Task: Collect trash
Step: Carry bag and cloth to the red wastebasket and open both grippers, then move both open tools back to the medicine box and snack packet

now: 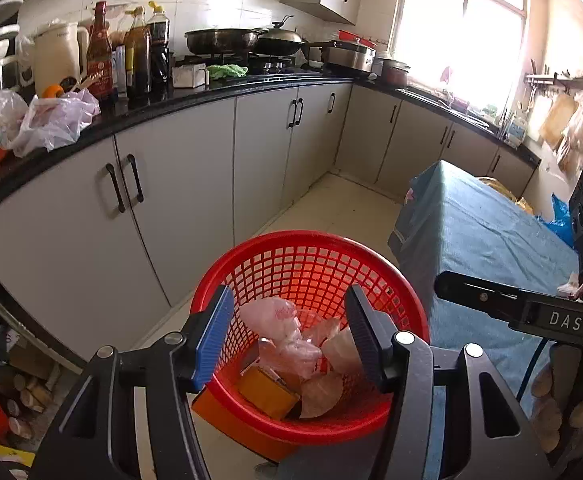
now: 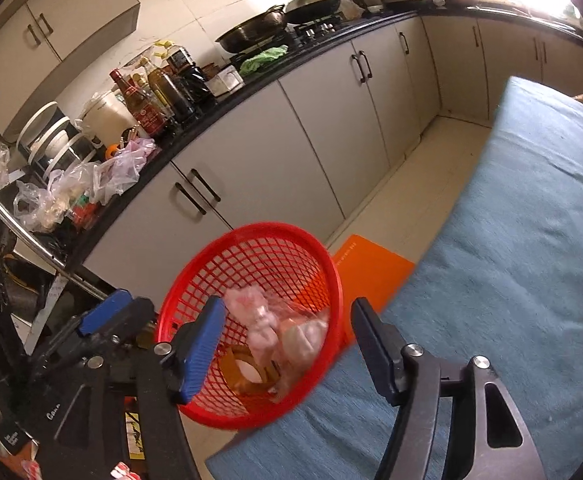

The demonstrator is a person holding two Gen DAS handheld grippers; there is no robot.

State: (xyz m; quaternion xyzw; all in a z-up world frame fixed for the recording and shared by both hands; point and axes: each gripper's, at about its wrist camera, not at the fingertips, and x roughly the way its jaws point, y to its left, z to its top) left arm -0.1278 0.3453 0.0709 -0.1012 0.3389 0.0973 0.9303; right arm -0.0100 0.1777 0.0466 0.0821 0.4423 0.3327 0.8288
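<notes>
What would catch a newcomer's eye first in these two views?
The red mesh basket on the floor by the grey cabinets, holding crumpled pinkish plastic wrappers and an orange box. Both grippers, left gripper and right gripper, hang over it with jaws open and empty. Beside it stands a table under a blue cloth.

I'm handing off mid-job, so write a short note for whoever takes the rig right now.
Left tongs: open, nothing between them, poised above the red basket.
Right tongs: open, empty, also over the basket.
Basket: on the floor beside the blue-covered table, holding pink crumpled plastic, clear wrappers and a yellow box.
Done: that trash is in the basket.
Left: no more trash visible on the table in these views; check elsewhere.
</notes>
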